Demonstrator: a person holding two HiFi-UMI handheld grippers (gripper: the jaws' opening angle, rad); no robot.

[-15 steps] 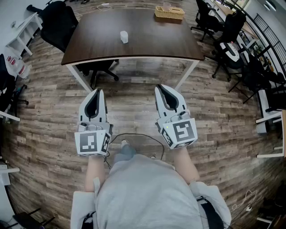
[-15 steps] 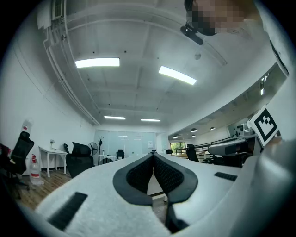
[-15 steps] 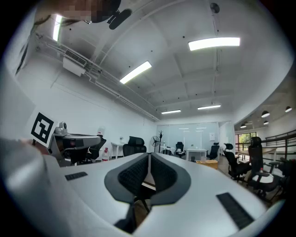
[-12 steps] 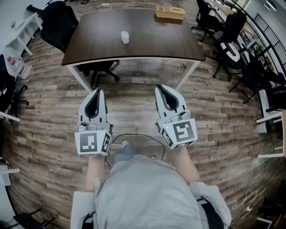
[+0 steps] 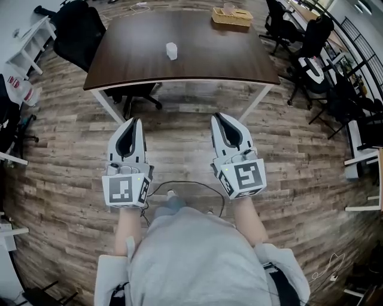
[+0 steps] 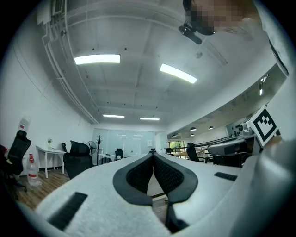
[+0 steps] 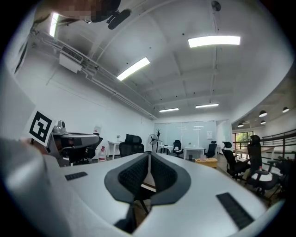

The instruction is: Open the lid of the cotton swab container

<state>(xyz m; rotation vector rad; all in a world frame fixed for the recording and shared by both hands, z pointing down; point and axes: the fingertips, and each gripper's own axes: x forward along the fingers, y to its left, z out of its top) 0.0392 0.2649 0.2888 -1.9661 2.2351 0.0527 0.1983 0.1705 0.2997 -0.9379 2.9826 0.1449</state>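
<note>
**Well short of the worktop, both grippers closed and empty**

Out on the dark brown rectangular worktop (image 5: 197, 57), near its middle, stands the small white cylindrical cotton swab container (image 5: 172, 51). It is too small in the head view to tell how its lid sits. A shallow woven basket (image 5: 231, 17) rests at the far edge, well apart from it. The person stands on the grey-brown wood-plank floor (image 5: 179, 149). The left gripper (image 5: 136, 122) and the right gripper (image 5: 218, 118) are held side by side in front of the body. Both point toward the worktop and stop well short of its near edge. Each gripper view shows its dark ribbed fingers pressed together at the tips, with nothing between them.

Compared with half a second ago, the worktop and container have slid slightly down and to the right in the head view. The grippers sit a touch lower too, and their fingers are as closed as before. That looks like a small shift of head or body, perhaps the start of an approach.

The task itself has probably not begun, since the container is untouched. The next move likely means closing the distance and spreading the fingers. One gripper could then steady the body while the other works the lid. A container this light could skid or tip if pushed from one side.
</note>
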